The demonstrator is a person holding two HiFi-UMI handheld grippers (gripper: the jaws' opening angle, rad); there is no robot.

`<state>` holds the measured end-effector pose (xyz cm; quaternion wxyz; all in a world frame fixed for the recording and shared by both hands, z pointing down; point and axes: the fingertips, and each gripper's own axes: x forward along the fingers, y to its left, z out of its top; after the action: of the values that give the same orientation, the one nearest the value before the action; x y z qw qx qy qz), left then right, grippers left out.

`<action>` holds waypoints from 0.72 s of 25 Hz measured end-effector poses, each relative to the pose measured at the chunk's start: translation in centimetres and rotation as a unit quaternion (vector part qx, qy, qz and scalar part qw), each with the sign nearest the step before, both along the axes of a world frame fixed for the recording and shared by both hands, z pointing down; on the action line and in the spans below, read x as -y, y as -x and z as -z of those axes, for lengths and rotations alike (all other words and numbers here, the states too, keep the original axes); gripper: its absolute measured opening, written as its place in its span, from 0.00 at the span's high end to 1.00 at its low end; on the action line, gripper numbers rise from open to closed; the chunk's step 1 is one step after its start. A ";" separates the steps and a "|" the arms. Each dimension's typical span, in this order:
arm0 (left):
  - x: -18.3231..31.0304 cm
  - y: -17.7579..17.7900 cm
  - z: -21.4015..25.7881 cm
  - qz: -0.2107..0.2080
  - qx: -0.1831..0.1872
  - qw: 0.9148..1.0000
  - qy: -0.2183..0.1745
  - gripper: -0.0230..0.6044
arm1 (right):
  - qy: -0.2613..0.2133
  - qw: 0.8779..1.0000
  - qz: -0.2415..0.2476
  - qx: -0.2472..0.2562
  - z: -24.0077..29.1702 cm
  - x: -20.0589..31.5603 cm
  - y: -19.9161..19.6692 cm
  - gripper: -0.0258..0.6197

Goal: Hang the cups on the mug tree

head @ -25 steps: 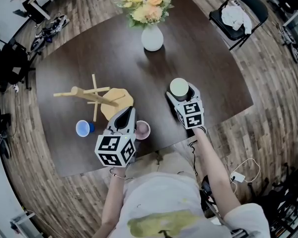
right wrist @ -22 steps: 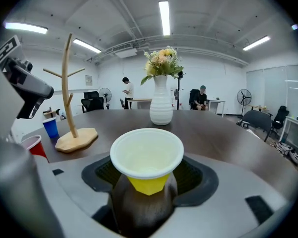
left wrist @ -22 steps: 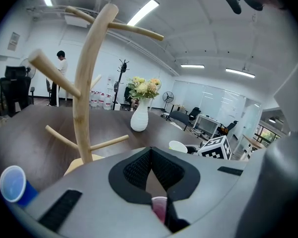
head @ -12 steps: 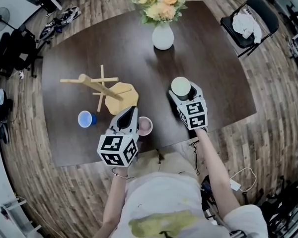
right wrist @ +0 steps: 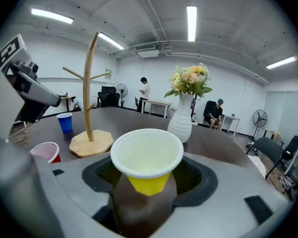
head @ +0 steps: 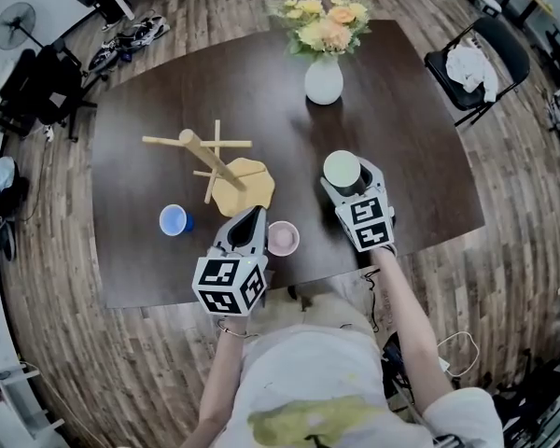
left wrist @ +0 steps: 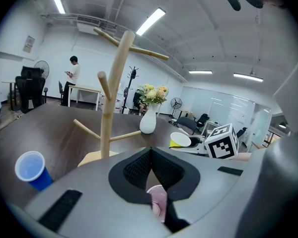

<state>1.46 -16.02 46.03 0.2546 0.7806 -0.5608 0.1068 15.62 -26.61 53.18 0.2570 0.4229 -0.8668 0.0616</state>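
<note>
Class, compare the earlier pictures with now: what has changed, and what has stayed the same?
The right gripper has just been closing its fingers on the yellow cup between them. The left gripper, shut beside the pink cup, the blue cup, mug tree and vase stayed where they were.

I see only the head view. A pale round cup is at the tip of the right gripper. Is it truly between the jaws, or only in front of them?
Observer: Between them. The right gripper view shows the yellow cup, white inside, upright in the right gripper; its jaws have just been closing and grip its sides.
Operator: Is the left gripper open?
Observer: No. Its own view shows the jaws together at the tips; the pink cup shows only beneath them.
Operator: Does the wooden mug tree lean?
Observer: No, its trunk stands upright on the base.
</note>
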 end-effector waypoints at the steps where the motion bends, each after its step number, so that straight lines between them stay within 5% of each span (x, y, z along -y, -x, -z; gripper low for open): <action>1: -0.2 0.3 0.0 0.001 -0.001 1.000 0.000 0.94 | -0.002 1.000 0.002 -0.002 0.3 -0.1 0.3 0.48; 18: -2.0 4.2 -0.2 -0.062 -0.005 0.998 0.004 0.94 | -0.030 0.995 0.015 -0.097 2.2 -2.3 6.6 0.48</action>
<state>-2.75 -14.00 46.18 0.2534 0.8135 -0.5094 0.1207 9.04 -24.36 50.97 0.3281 0.4216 -0.8453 -0.0094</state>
